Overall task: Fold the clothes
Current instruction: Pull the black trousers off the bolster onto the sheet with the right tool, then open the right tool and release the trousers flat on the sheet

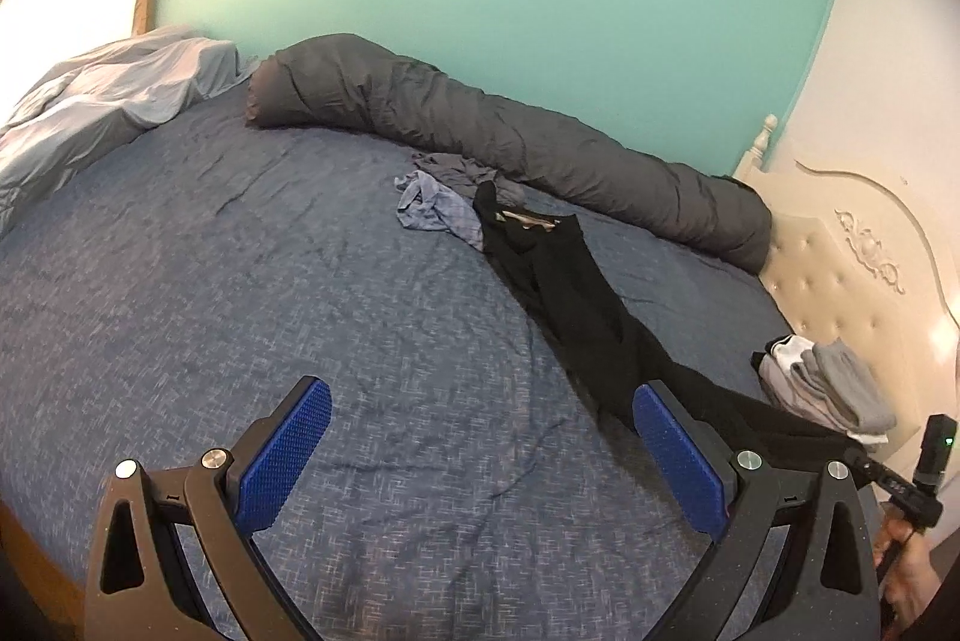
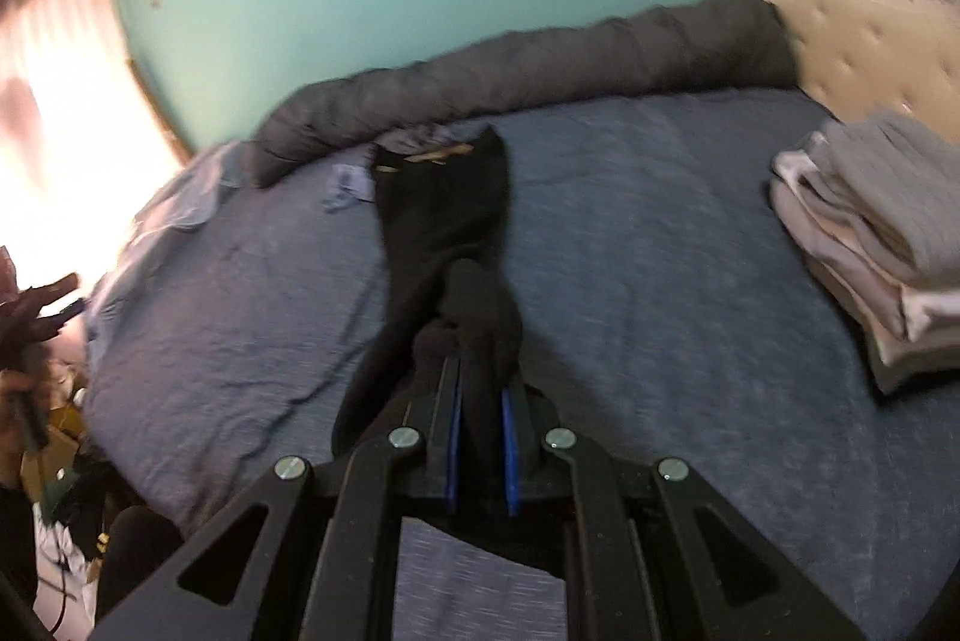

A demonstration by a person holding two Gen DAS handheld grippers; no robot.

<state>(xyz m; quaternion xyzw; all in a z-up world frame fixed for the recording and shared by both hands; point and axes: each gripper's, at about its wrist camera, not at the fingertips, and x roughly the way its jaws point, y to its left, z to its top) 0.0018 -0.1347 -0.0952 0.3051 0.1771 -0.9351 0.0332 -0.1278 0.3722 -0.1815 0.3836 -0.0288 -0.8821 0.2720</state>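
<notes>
On the blue bed, we stretch black trousers lengthwise, waistband toward the rolled grey duvet along the green wall. Our right tongs clamp one bunched leg end; our left tongs hang wide and empty just beside the trousers. Folded grey clothes sit stacked near the headboard.

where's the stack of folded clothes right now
The stack of folded clothes sits on the bed's right side in the right wrist view, beside the cream headboard and right of the black pants.
</notes>
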